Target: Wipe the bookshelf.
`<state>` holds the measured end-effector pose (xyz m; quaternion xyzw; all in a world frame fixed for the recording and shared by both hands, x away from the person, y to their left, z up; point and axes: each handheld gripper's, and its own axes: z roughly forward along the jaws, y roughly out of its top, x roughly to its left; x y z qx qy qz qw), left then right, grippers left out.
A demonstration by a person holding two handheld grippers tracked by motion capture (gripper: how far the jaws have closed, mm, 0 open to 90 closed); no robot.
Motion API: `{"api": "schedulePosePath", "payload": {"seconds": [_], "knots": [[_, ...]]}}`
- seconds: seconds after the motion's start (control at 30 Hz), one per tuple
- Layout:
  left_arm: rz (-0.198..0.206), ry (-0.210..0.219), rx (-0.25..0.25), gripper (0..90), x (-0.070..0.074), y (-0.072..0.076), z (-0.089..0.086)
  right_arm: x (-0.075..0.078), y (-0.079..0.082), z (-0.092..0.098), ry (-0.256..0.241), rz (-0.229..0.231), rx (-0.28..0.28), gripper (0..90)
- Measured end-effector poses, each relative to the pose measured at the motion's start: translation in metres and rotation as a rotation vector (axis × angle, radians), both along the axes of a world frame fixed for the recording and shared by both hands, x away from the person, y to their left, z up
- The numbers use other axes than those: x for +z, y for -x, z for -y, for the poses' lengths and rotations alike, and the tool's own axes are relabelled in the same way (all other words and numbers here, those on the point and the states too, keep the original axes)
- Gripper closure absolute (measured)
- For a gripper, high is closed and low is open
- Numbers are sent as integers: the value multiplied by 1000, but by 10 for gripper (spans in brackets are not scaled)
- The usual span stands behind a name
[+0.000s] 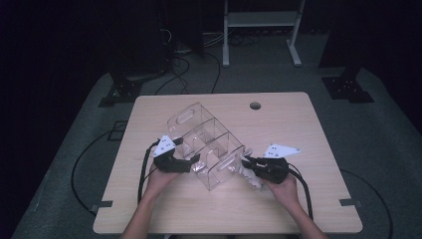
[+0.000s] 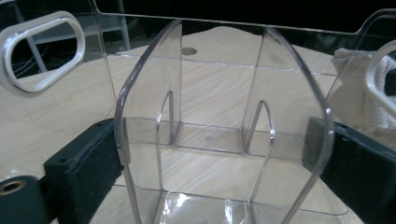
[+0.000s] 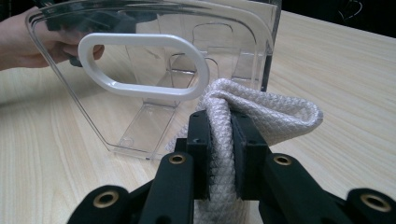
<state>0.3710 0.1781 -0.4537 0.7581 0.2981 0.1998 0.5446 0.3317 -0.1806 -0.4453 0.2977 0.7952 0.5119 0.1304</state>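
A clear plastic organizer with inner dividers and two white-rimmed handle holes stands tilted on the wooden table. My left gripper is shut on its near end; in the left gripper view the gripper has a black jaw pressed on each side of a curved clear wall. My right gripper is at the organizer's right end, shut on a white woven cloth. In the right gripper view the gripper pinches a fold of the cloth just beside the white handle ring.
A round cable hole sits near the table's far edge. Cables trail from both grippers toward the front. Beyond the table are floor cables, a white frame and dark stand bases.
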Motion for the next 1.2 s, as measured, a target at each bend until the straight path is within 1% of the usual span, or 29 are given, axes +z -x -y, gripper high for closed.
{"api": "schedulePosePath", "payload": {"seconds": [0.13, 0.2, 0.27, 0.3, 0.33, 0.37, 0.4, 0.5, 0.53, 0.6, 0.67, 0.73, 0.77, 0.8, 0.83, 0.9, 0.97, 1.0, 1.03, 1.1, 1.13, 1.17, 1.2], "knots": [[-4, -3, -9, 68, 0, 2, 0, 0, -2, -1, -4, 1, -4, 785], [-7, -20, -17, 77, 2, 5, 2, 0, -2, -1, -6, -1, -7, 785], [-11, -30, -16, 83, 3, 8, 4, 3, -1, 0, -7, 7, -11, 786], [-15, -39, -16, 84, 4, 9, 5, 5, 0, 0, -4, 15, -11, 786], [-17, -39, -11, 85, 4, 11, 6, 8, 1, 1, -3, 21, -12, 786], [-11, -43, -4, 89, 4, 14, 7, 11, 2, 2, -10, 32, -16, 786], [-12, -40, 2, 89, 4, 17, 8, 16, 3, 5, -20, 49, -16, 785], [-6, -32, 17, 89, 2, 25, 11, 26, 7, 9, -37, 82, -23, 786], [-7, -35, 22, 89, 2, 27, 12, 27, 8, 9, -36, 81, -22, 786], [-1, -42, 29, 89, 3, 32, 13, 24, 8, 10, -35, 87, -25, 785], [1, -40, 35, 89, 3, 34, 14, 18, 7, 12, -37, 74, -31, 785], [6, -34, 43, 89, 2, 37, 14, 10, 6, 14, -18, 57, -43, 785], [6, -32, 45, 88, 2, 38, 14, 6, 4, 15, -13, 39, -42, 785], [7, -33, 46, 88, 1, 39, 15, 5, 4, 15, -14, 32, -44, 784], [5, -33, 47, 88, 1, 39, 15, 7, 5, 15, -15, 39, -48, 784], [3, -25, 49, 88, 1, 41, 15, 14, 8, 15, -31, 67, -47, 784], [3, -27, 52, 88, 1, 41, 15, 17, 9, 14, -28, 83, -44, 784], [7, -30, 53, 88, 1, 42, 16, 16, 9, 13, -28, 79, -47, 784], [9, -33, 55, 88, 2, 42, 16, 13, 8, 14, -38, 76, -48, 784], [7, -33, 58, 87, 2, 43, 17, 9, 5, 16, -44, 52, -50, 783], [9, -31, 60, 87, 1, 43, 17, 9, 5, 17, -44, 48, -51, 783], [9, -28, 61, 87, 1, 44, 17, 10, 6, 16, -40, 52, -52, 784], [9, -27, 61, 87, 1, 44, 16, 12, 8, 15, -36, 67, -50, 783]]}}
